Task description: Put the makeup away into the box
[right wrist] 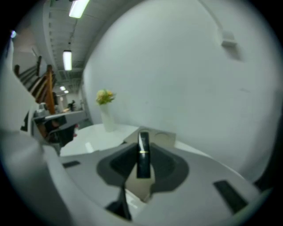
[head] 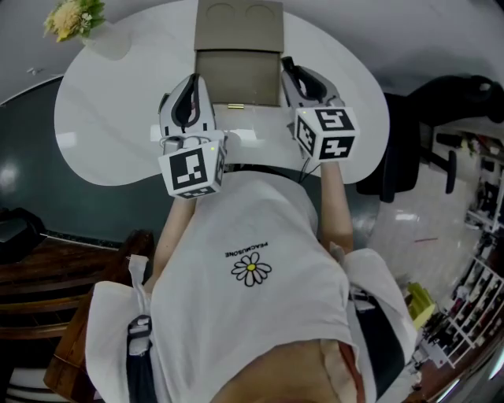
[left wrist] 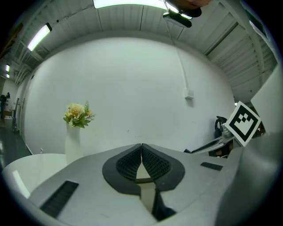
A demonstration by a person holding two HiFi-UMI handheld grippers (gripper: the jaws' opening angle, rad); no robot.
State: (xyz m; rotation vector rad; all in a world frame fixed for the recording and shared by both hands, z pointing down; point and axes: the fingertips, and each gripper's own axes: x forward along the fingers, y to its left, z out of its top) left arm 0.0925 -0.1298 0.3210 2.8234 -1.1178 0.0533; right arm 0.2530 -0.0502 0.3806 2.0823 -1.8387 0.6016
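Right gripper [right wrist: 142,140] is clamped narrow on a black lipstick [right wrist: 143,155] with a gold band, by the right front corner of the open tan box [head: 236,77] at the table's [head: 118,118] far edge. Left gripper [left wrist: 141,148] has its jaws closed together, empty, by the box's left front corner. Flower vase [head: 75,22] at the far left edge.

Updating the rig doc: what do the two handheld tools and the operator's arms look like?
Left tool and right tool match: light grey moulded shells, black ribbed pads, slim black slots on the shell. Each carries a white cube with black square markers. No cable clearly visible. Operator wears a white short-sleeved T-shirt with a daisy print; forearms bare.
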